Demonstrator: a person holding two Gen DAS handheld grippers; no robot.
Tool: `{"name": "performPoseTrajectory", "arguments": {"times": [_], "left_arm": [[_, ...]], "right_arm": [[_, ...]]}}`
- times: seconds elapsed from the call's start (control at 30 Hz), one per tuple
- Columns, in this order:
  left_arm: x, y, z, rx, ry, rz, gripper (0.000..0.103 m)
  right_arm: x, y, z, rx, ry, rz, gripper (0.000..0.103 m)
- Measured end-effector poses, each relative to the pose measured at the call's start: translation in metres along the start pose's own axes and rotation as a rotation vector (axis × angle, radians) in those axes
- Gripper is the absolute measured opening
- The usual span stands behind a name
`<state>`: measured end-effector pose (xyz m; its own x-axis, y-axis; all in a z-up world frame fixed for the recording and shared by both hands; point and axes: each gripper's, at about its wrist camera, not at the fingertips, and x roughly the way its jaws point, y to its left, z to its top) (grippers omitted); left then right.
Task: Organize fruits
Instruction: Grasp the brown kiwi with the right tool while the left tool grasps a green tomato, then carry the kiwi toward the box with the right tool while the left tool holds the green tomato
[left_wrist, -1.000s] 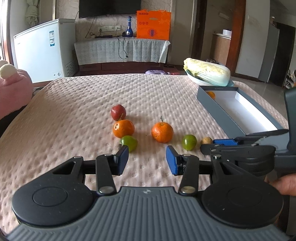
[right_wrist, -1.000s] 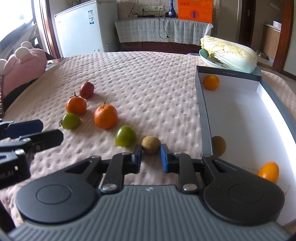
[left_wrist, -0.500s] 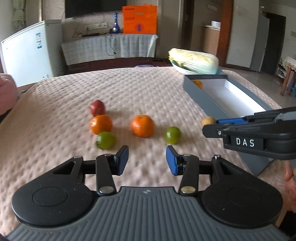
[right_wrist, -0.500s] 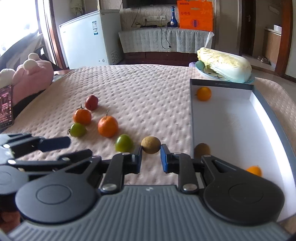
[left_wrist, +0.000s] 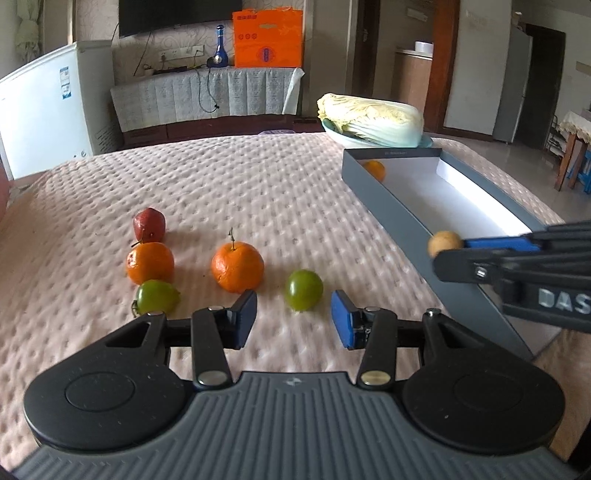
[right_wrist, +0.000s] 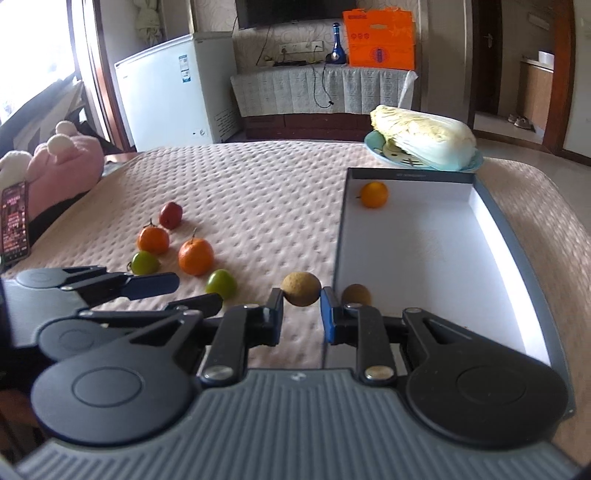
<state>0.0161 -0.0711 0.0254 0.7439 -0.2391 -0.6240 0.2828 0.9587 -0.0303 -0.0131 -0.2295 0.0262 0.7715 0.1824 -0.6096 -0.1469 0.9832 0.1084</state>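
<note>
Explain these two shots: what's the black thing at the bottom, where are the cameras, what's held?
No robot: a person carries a two-finger hand-held gripper in each hand, with a fisheye camera on each looking along its fingers. The black body in the foreground is that tool. The left hand-held gripper is open and empty, with a green fruit just ahead. The right hand-held gripper is shut on a small brown fruit beside the grey box. Tangerines, another green fruit and a red fruit lie on the pink cloth.
</note>
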Motion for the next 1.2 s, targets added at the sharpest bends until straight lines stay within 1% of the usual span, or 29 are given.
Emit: {"name": "performPoseTrajectory", "arguments": {"times": [0.2, 0.27, 0.33, 0.4, 0.5, 0.63, 0.73, 0.87, 1.03, 1.2], "left_arm": [[0.015, -0.007, 0.004, -0.005, 0.017, -0.005, 0.049], [0.017, -0.008, 0.003, -0.005, 0.018, -0.004, 0.044], [0.020, -0.008, 0.004, -0.012, 0.020, -0.003, 0.033], [0.021, -0.007, 0.003, -0.019, 0.021, 0.002, 0.029], [0.020, -0.005, 0.001, -0.026, 0.015, 0.000, 0.028], [0.016, -0.005, -0.002, -0.004, 0.011, 0.019, 0.028], [0.008, 0.001, -0.004, -0.021, 0.020, 0.034, 0.028], [-0.006, 0.013, -0.008, -0.018, 0.017, 0.069, 0.028], [-0.029, 0.038, -0.010, -0.046, -0.004, 0.113, 0.028], [-0.043, 0.060, -0.014, -0.056, -0.008, 0.162, 0.028]], "right_arm": [[-0.003, -0.007, -0.001, 0.011, -0.002, 0.004, 0.025], [-0.003, -0.008, -0.001, 0.013, -0.002, 0.008, 0.024], [-0.004, -0.008, -0.001, 0.013, -0.003, 0.013, 0.024], [-0.004, -0.006, -0.002, 0.007, -0.004, 0.017, 0.024], [-0.002, -0.004, -0.002, 0.003, -0.001, 0.019, 0.024], [0.000, -0.001, -0.002, 0.000, -0.005, 0.029, 0.024], [0.001, 0.002, -0.002, 0.009, -0.004, 0.035, 0.024], [0.003, 0.011, -0.002, 0.004, -0.009, 0.050, 0.024], [0.005, 0.023, -0.003, -0.001, -0.003, 0.063, 0.024], [0.004, 0.034, -0.004, -0.017, -0.005, 0.083, 0.024]]}}
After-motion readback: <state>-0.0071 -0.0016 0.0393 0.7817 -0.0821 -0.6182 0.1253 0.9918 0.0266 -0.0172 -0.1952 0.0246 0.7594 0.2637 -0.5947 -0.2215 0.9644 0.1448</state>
